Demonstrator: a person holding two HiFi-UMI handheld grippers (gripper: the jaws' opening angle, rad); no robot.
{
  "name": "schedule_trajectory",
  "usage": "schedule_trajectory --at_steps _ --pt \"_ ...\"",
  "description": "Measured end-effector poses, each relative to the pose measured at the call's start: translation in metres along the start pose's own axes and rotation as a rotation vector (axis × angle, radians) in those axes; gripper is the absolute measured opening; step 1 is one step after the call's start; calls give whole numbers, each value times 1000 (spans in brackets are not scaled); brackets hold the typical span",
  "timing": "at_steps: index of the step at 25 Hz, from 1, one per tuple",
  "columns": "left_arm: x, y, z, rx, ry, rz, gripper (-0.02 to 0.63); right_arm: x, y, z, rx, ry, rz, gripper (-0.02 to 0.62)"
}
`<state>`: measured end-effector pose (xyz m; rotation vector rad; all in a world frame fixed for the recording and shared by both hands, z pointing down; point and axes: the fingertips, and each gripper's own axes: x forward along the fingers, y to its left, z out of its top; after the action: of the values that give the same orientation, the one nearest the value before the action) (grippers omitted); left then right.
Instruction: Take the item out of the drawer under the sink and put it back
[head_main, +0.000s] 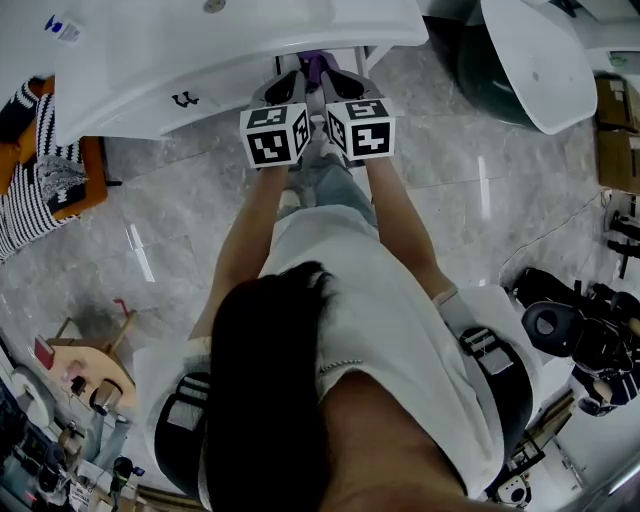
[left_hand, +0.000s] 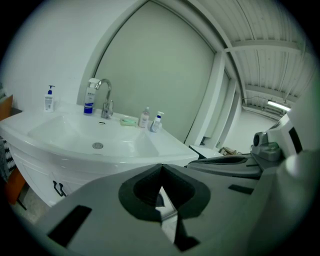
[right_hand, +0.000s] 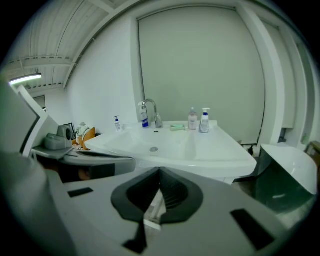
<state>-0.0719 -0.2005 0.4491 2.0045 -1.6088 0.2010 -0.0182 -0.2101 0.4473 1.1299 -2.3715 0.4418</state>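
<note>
Both grippers are clenched on nothing. The left gripper (left_hand: 160, 167) has its pads meeting at the tips w/ only floor showing through the gap below, and the right gripper (right_hand: 159, 172) is the same. They hang side by side, just in front of the sink (left_hand: 165, 155) rim and at about its height.

The item isn't in view. Judging by the task it's inside the cabinet under the sink, and that front looks closed.

Risks from here:
- The jaws are shut, so neither can take the black handle (left_hand: 59, 188) until one opens.
- That handle sits low under the sink and off to the left of where both grippers point. A rushed reach could clip the sink rim or skid off such a small pull.
- The two grippers are nearly touching (marker cubes almost side by side in the head view), so swinging one across may knock the other.
- A hard yank could jolt the faucet (left_hand: 105, 95) side clutter, i.e. the spray bottle (left_hand: 90, 97) and the small bottles (left_hand: 151, 120) on the sink's back ledge.

Hard to make out:
- Whether the front is a drawer or a door.
- What the item is.
- A purple bit (head_main: 315, 65) btwn the grippers at the sink edge, which can't be identified.
- The cabinet base is cut off.
</note>
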Motion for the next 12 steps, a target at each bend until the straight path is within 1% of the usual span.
schedule_trajectory --at_steps 2,5,9,12 --pt "3 3 -4 7 16 6 3 3 -3 -2 -1 6 -3 15" --pt "10 10 -11 5 42 21 3 10 -9 -7 28 13 2 17" --pt "19 19 -22 -12 78 42 3 23 -24 -28 88 83 3 18" --pt "27 27 -30 -27 103 57 3 32 -33 -40 103 126 -7 20"
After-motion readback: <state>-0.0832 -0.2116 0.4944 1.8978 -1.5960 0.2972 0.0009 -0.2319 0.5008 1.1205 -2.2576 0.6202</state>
